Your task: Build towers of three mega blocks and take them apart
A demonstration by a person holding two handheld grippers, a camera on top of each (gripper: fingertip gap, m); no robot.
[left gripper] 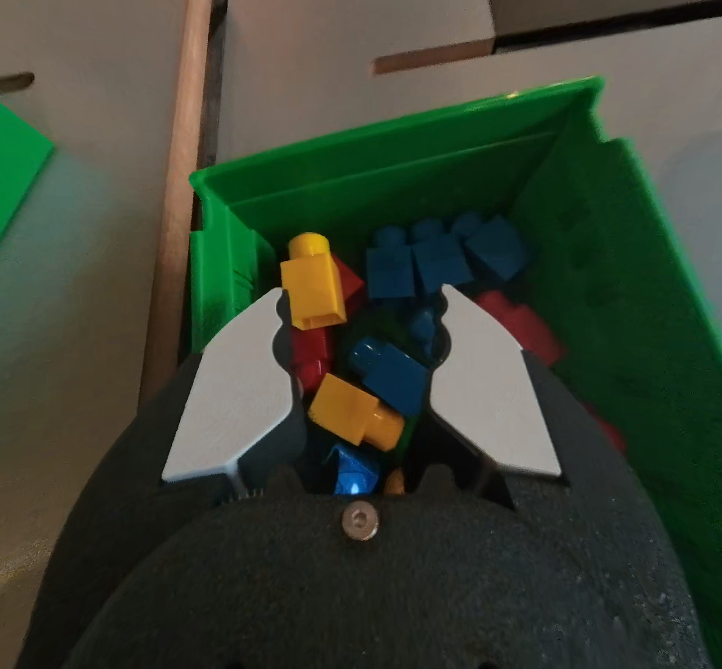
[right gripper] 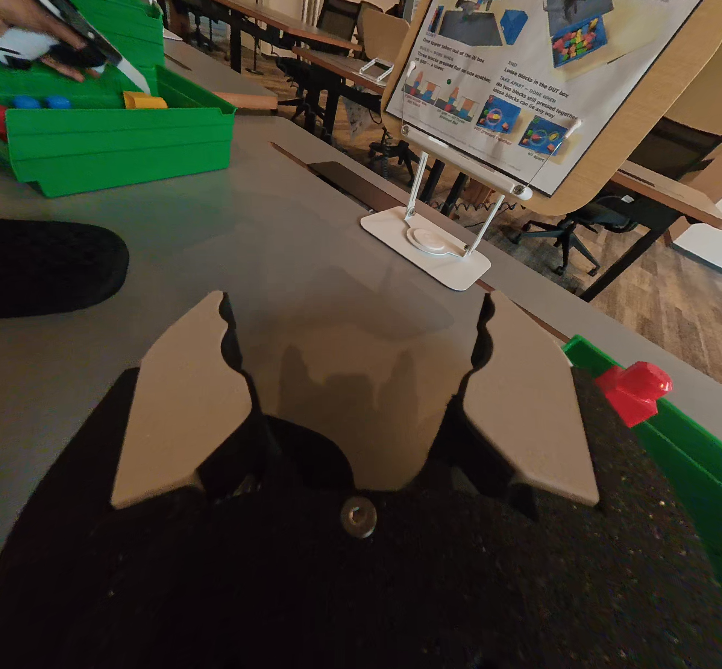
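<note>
The left tool hangs over the green bin, fingers spread wide and gripping nothing, so a block can pass between them. Loose mega blocks lie below: a yellow block nearest, a blue block touching it, a second yellow block farther in. The right tool, likewise wide open and empty, waits over the bare grey worktop, probably the assembly area. Beyond stands an instruction sheet for reference.

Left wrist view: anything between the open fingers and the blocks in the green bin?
Nothing visible. The left gripper is open above the green bin, with loose blocks directly below: a yellow block, a blue block, another yellow block. No lid or cover.
</note>
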